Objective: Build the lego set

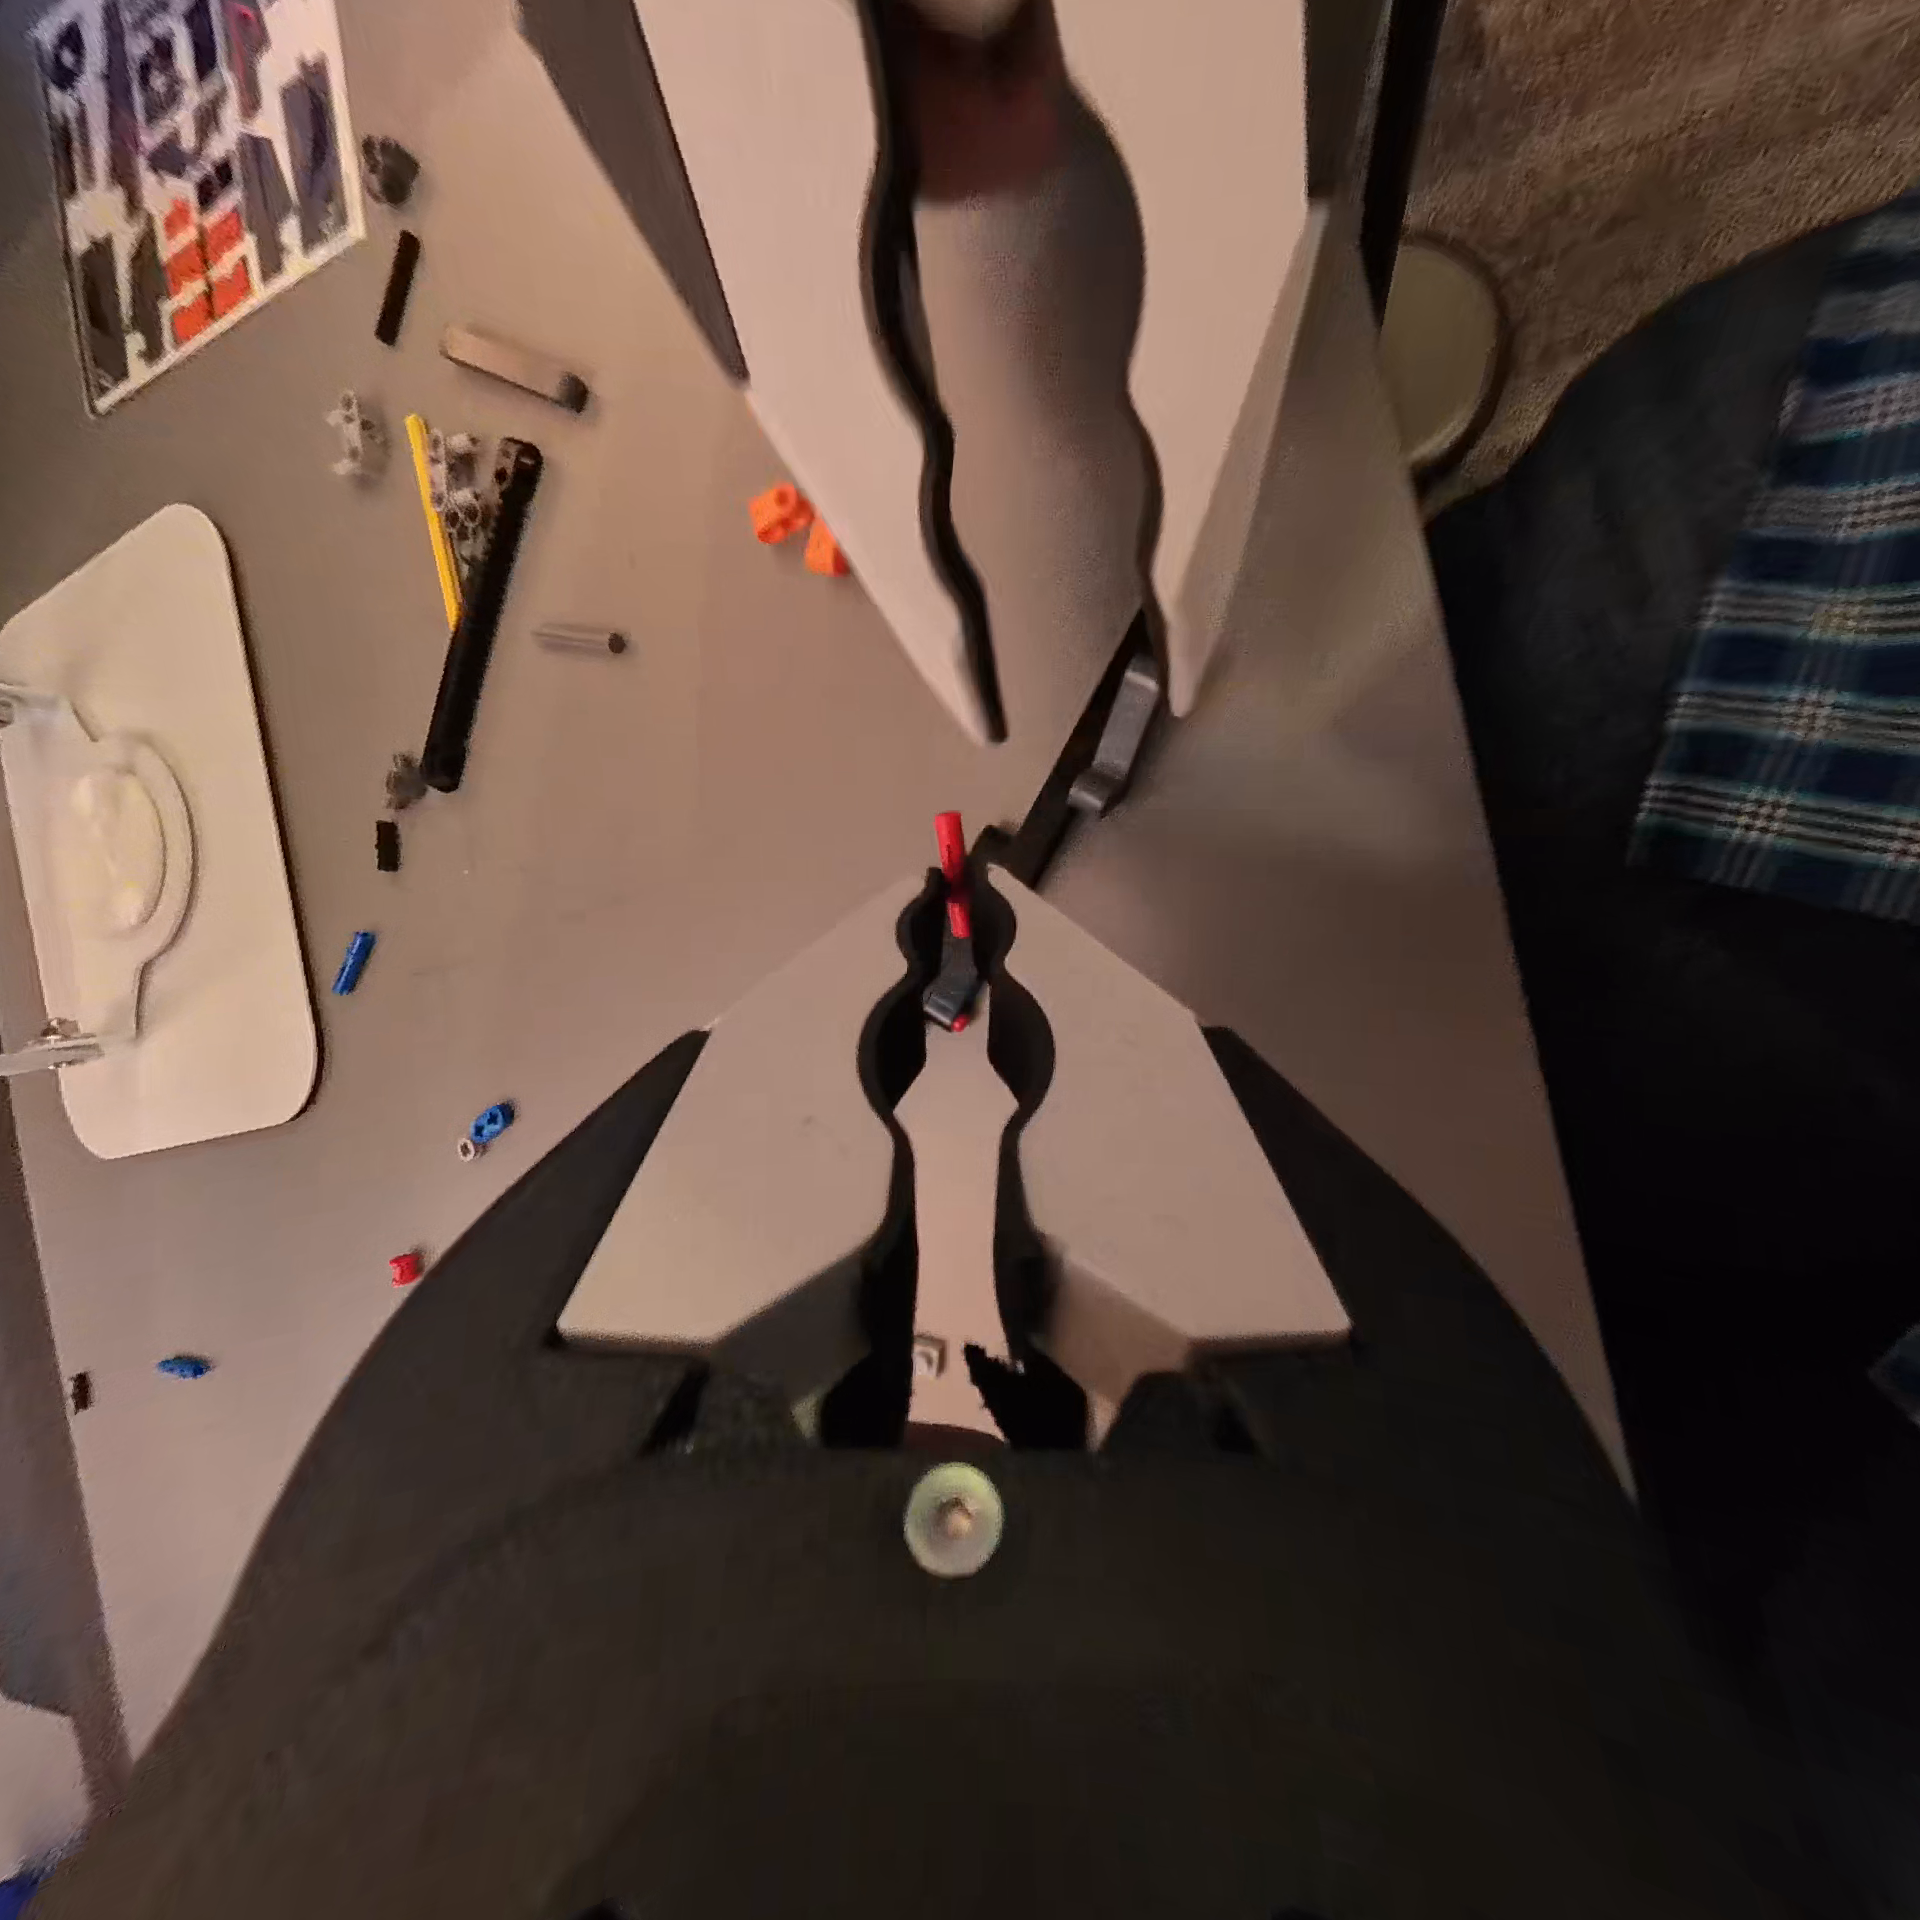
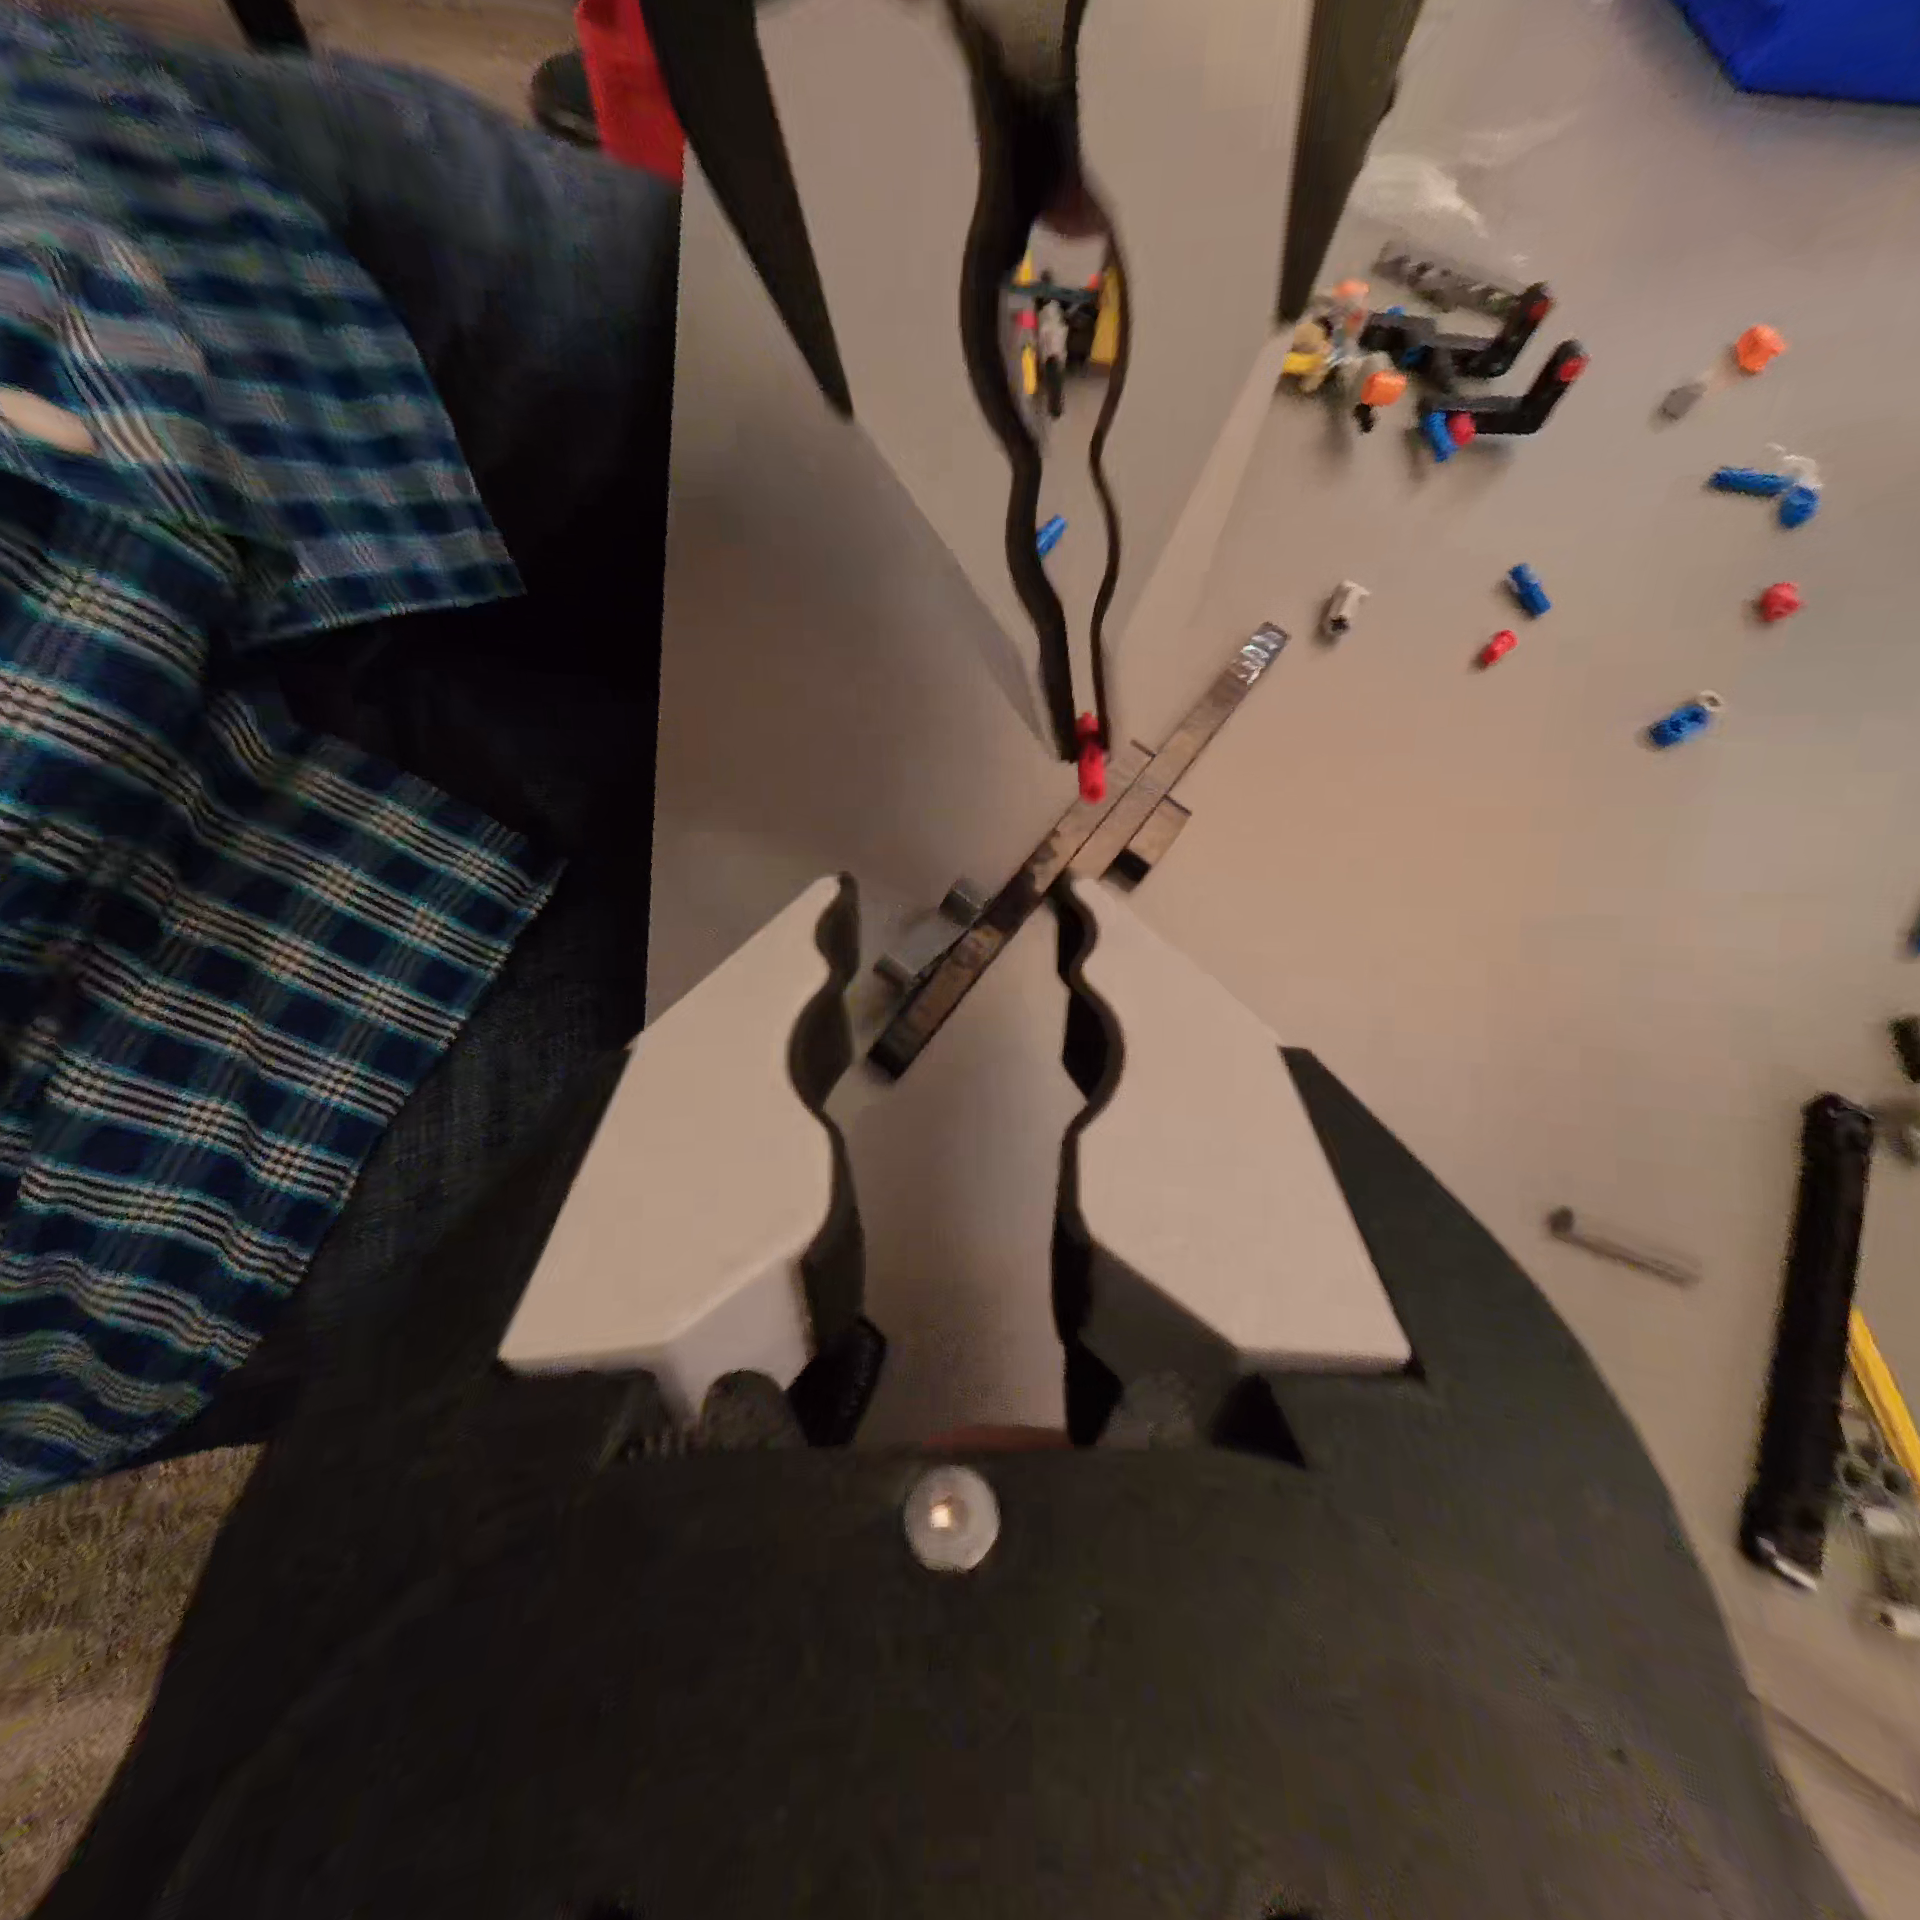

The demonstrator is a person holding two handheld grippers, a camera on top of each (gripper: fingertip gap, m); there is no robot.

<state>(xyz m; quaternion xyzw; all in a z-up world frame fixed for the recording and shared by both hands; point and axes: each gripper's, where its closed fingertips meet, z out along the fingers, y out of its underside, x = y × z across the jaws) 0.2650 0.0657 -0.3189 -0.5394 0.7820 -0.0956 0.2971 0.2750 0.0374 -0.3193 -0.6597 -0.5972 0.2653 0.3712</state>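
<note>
Now | left gripper (image 1: 956, 914) jaws pinch red pin (image 1: 948, 847) (axis forward) | right gripper (image 2: 961, 904) jaws clamp black beam (image 2: 1091, 831) diagonally

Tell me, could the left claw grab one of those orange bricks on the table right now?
Probably not as things stand. The left claw is already shut on a red pin, and the right claw, facing it, partly covers the orange bricks. It would have to let go and get around that first.

A home, by the look of it — beige carpet (image 1: 1662, 104) beneath a plain grey table (image 2: 1351, 987) strewn with loose lego pieces (image 2: 1455, 374) and a sticker sheet (image 1: 197, 177) — a hobby corner.
</note>
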